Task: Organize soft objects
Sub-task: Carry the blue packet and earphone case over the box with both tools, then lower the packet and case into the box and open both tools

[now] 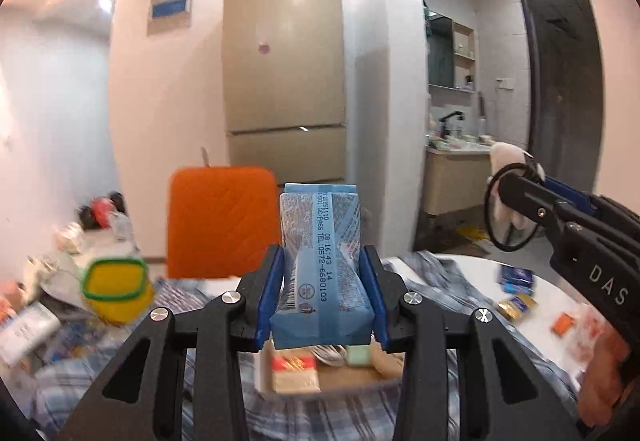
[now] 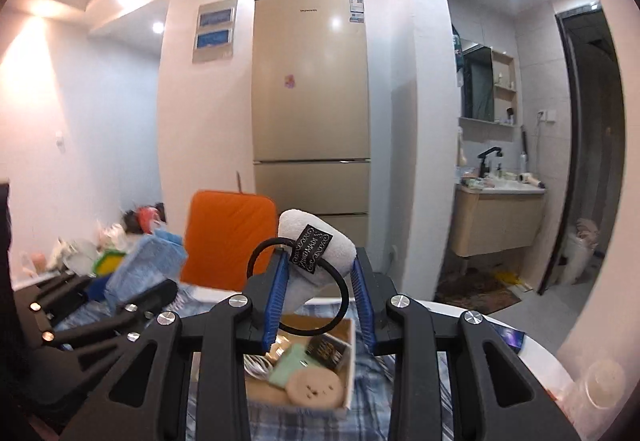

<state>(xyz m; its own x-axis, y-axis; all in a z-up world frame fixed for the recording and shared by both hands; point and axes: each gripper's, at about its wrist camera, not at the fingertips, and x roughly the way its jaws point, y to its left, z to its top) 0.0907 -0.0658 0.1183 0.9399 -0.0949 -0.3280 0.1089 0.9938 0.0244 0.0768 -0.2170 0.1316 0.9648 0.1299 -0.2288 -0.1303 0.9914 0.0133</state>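
My left gripper (image 1: 323, 259) is shut on a pale blue pack of tissues (image 1: 322, 293), held lengthwise between its blue pads and lifted above the table. My right gripper (image 2: 320, 261) is shut on a white plush piece (image 2: 320, 237) that carries a black label and a black elastic loop (image 2: 340, 305). From the left wrist view the right gripper (image 1: 516, 187) hangs at the right with the plush piece (image 1: 506, 157). From the right wrist view the left gripper (image 2: 154, 295) hangs at the left with the tissue pack (image 2: 140, 265). Both are raised over an open cardboard box (image 2: 351, 353).
The box (image 1: 264, 381) holds small items and sits on a blue checked cloth (image 1: 440, 273) over a white round table (image 1: 536, 325). An orange cushioned chair back (image 1: 220, 221) stands behind. A yellow tub (image 1: 116, 289) and clutter lie left; small packets (image 1: 516, 305) lie right. A fridge (image 1: 284, 73) is beyond.
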